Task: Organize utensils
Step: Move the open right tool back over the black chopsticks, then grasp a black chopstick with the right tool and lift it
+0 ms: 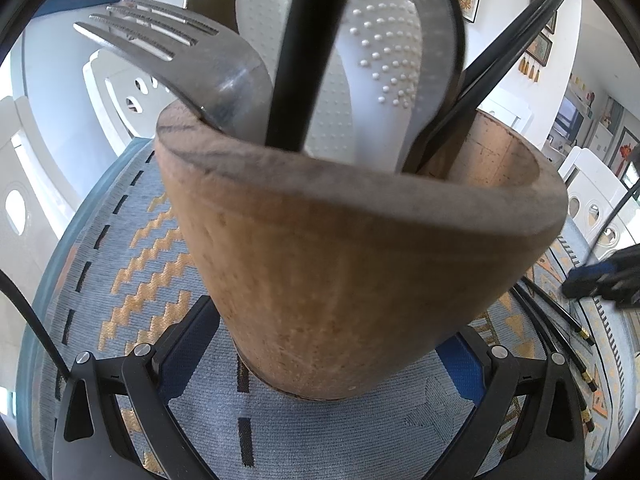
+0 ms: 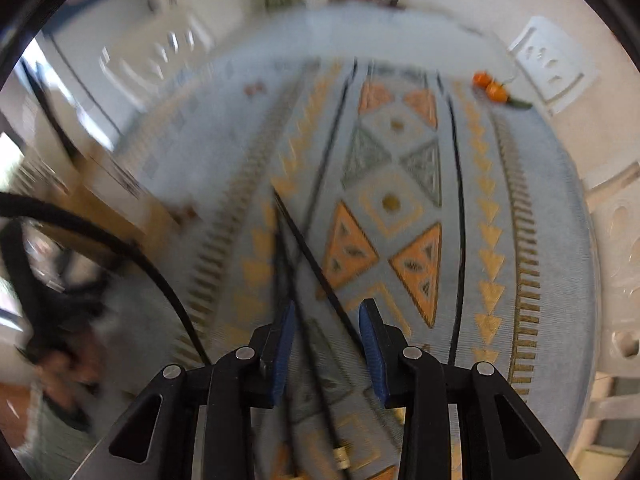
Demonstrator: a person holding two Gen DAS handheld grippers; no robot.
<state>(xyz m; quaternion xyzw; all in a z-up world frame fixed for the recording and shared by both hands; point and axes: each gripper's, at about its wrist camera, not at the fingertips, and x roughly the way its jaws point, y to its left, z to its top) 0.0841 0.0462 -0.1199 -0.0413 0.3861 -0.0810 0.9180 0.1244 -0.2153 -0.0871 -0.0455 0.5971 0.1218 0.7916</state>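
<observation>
The left tongs [image 1: 320,364] clamp the base of a wooden utensil holder [image 1: 352,264] standing on the patterned tablecloth [image 1: 132,240] of the table. Inside it stand a steel fork [image 1: 180,52], a white dimpled rice paddle [image 1: 360,60] and a pair of black chopsticks [image 1: 504,48] leaning right. The right tongs [image 2: 326,344] point down over the cloth, jaws partly apart, with loose black chopsticks [image 2: 308,248] lying on the cloth between the blue pads [image 2: 370,344]; motion blur hides whether either pad touches them.

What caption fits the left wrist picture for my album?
The left claw hugs a wooden utensil holder holding a fork, white rice paddle and black chopsticks.
</observation>
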